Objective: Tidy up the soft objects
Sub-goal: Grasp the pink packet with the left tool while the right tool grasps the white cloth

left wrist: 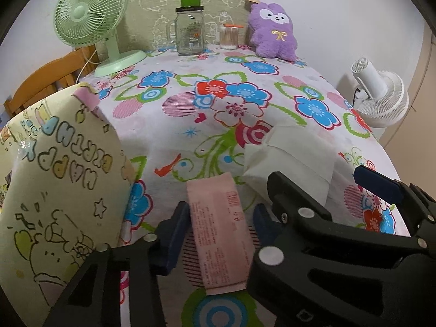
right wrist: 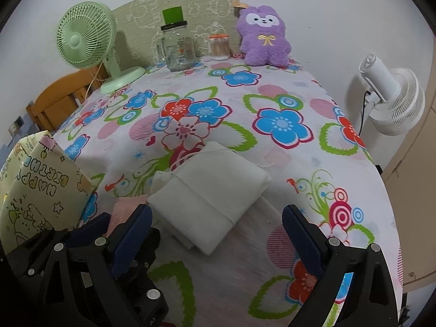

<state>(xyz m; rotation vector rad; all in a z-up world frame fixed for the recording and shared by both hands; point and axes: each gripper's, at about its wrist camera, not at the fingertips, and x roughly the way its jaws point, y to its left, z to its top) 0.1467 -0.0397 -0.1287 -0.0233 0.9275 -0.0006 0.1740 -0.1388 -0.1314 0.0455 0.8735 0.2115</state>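
Flower-print cloth covers the surface (left wrist: pixel 174 141). Nearest, left hand-held gripper (left wrist: pixel 220 226) straddles a flat pink packet (left wrist: pixel 220 234), printed side up; pads part-closed, contact unclear. Just right, right hand-held gripper (right wrist: pixel 218 231) gapes wide around a folded white cloth (right wrist: pixel 207 199), not touching. Yellow gift bag (left wrist: pixel 54 190) at left. Far edge: green fan (left wrist: pixel 90 24), glass jar (left wrist: pixel 190 32), purple plush (left wrist: pixel 272 32).

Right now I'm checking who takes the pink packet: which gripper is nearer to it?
Left. The left gripper straddles the pink packet, one finger on either side. The right gripper sits beside it, open around the folded white cloth.
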